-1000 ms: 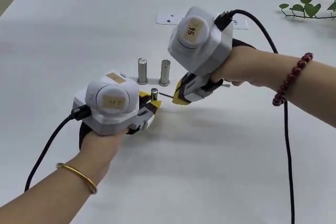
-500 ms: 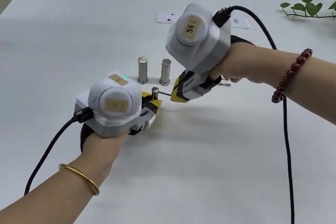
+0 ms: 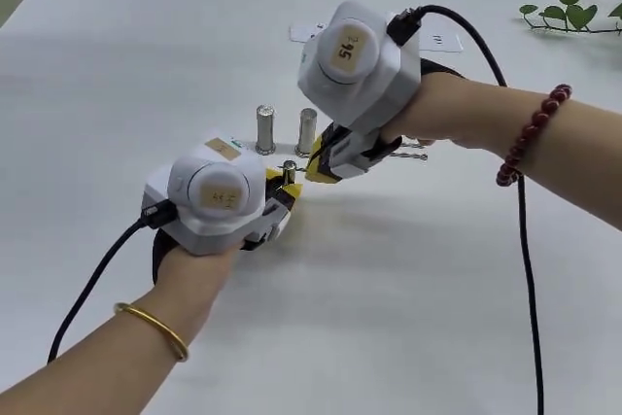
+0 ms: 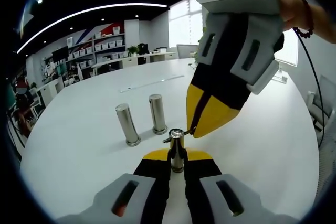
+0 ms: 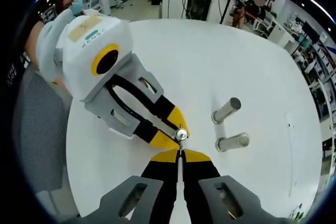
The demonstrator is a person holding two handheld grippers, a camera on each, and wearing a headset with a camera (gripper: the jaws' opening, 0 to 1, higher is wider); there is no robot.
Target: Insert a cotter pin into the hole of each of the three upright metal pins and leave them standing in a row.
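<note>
The person stands over a white workbench (image 3: 408,279) with both tools brought together near its middle. The left gripper (image 3: 284,190) comes in from the near left, and its jaws are clamped on the shaft of a short metal pin (image 4: 176,148), holding it upright with its base on the bench. The pin's rounded head sticks up just above the yellow jaw tips.

The right gripper (image 3: 319,170) reaches down from the upper right, tilted towards that head. Its jaws are pressed together on a thin cotter pin (image 4: 167,140), which runs straight out from between the tips to the top of the metal pin. In the left gripper view a short dark stub juts from the far side of the head, so the cotter pin looks to be in the hole; how far through it goes I cannot tell. The two pairs of yellow tips sit very near each other, almost touching.

Just behind, the two other metal pins (image 3: 264,129) stand upright side by side, near one another and free of either tool. Some loose wire pins (image 3: 416,151) lie on the bench behind the right hand. Further back lies a paper slip (image 3: 309,32), and a leafy plant (image 3: 573,9) trails in at the far right corner.
</note>
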